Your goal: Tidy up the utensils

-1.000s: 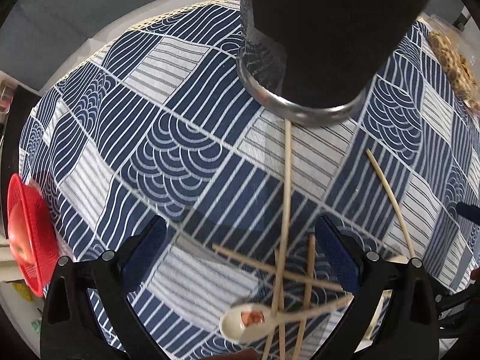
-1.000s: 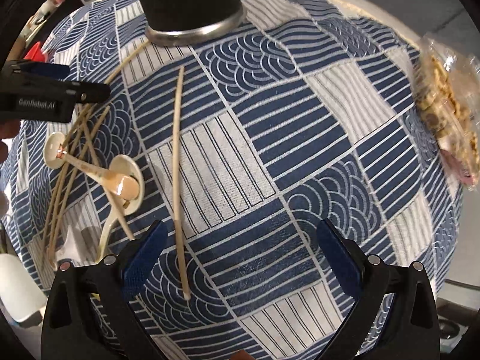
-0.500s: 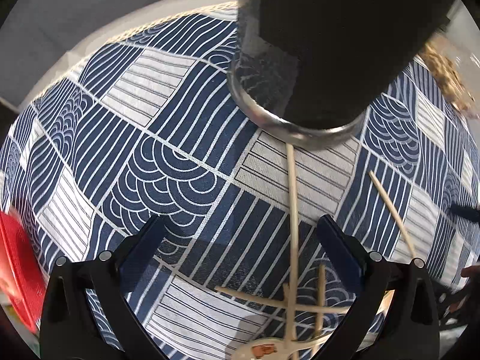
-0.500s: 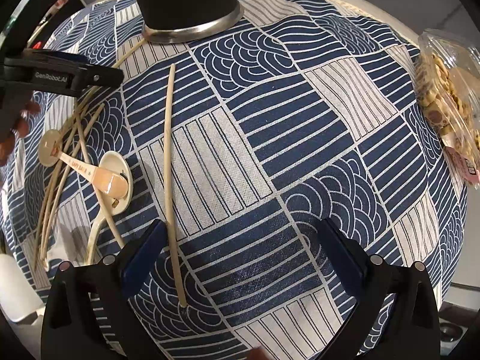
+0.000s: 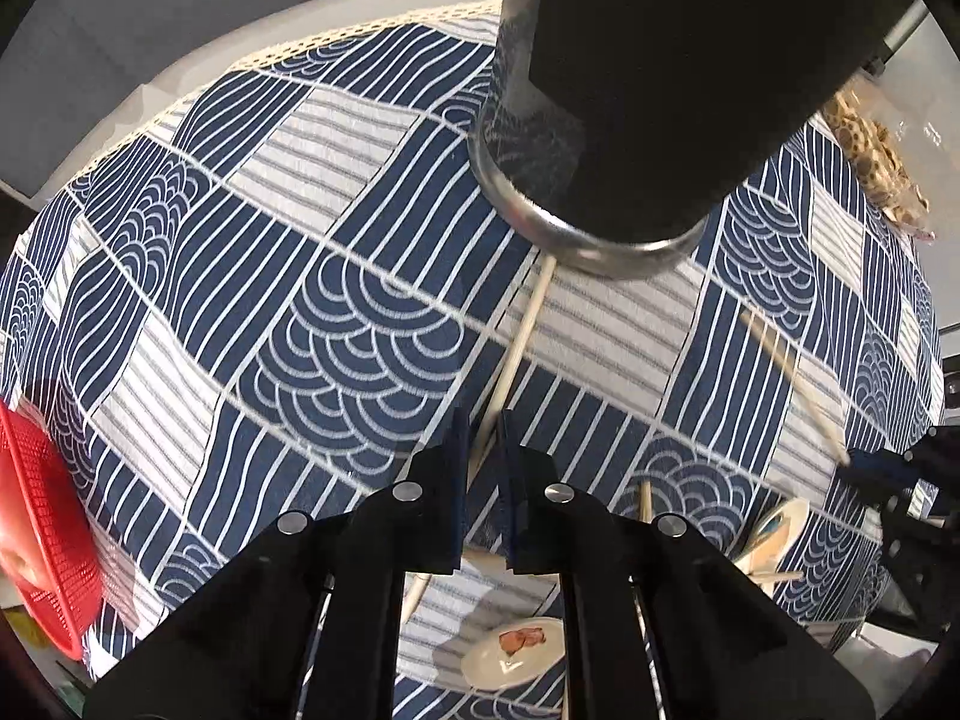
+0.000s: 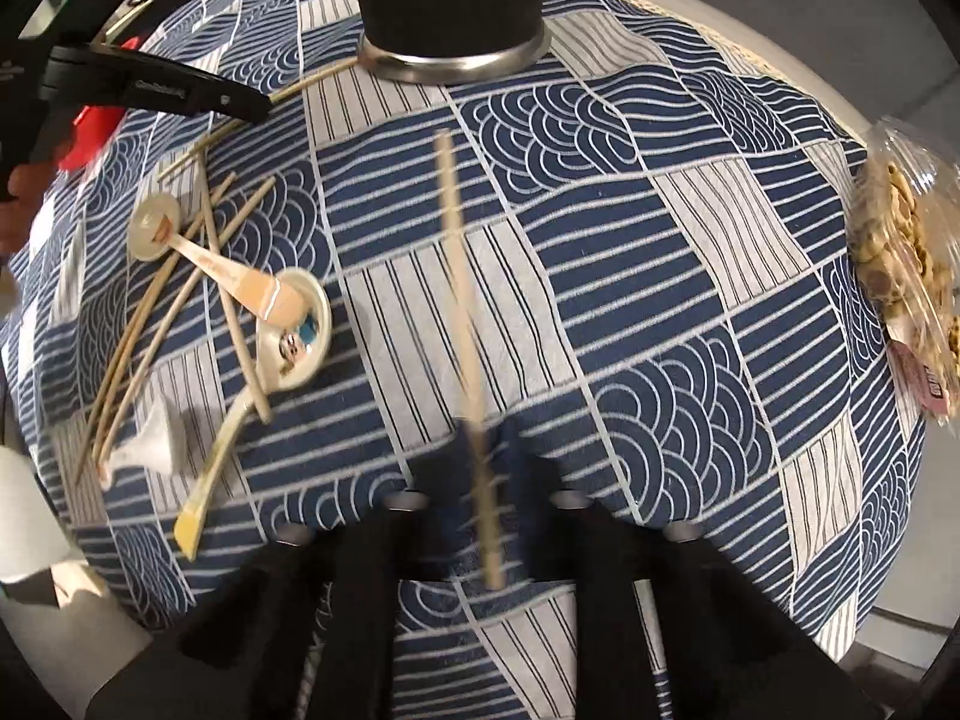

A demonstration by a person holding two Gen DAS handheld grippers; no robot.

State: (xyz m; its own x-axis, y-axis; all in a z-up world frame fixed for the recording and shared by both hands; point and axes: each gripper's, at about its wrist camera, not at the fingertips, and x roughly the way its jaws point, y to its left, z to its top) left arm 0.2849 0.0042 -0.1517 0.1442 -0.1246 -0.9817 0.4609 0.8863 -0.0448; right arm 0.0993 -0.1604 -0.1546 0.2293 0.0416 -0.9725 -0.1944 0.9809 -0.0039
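My left gripper point(image 5: 483, 443) is shut on a wooden chopstick point(image 5: 519, 342) whose far end touches the base of the black metal-rimmed holder point(image 5: 624, 120). My right gripper point(image 6: 480, 450) is shut on another chopstick point(image 6: 462, 276), which points toward the holder point(image 6: 450, 6); the view is blurred. Several loose chopsticks point(image 6: 150, 324) and two white ceramic spoons point(image 6: 288, 324) lie in a pile at the left of the right wrist view. A spoon point(image 5: 510, 654) also lies below my left gripper. The left gripper shows in the right wrist view point(image 6: 162, 87).
The table wears a blue and white patterned cloth point(image 6: 660, 240). A red mesh basket point(image 5: 36, 528) sits at the left edge. A clear pack of biscuits point(image 6: 906, 264) lies at the right edge. A white object point(image 6: 24, 516) stands at the lower left.
Both grippers have closed, each on a chopstick. The left gripper has moved forward toward the holder. The right gripper has shifted left over its chopstick and taken hold of it.
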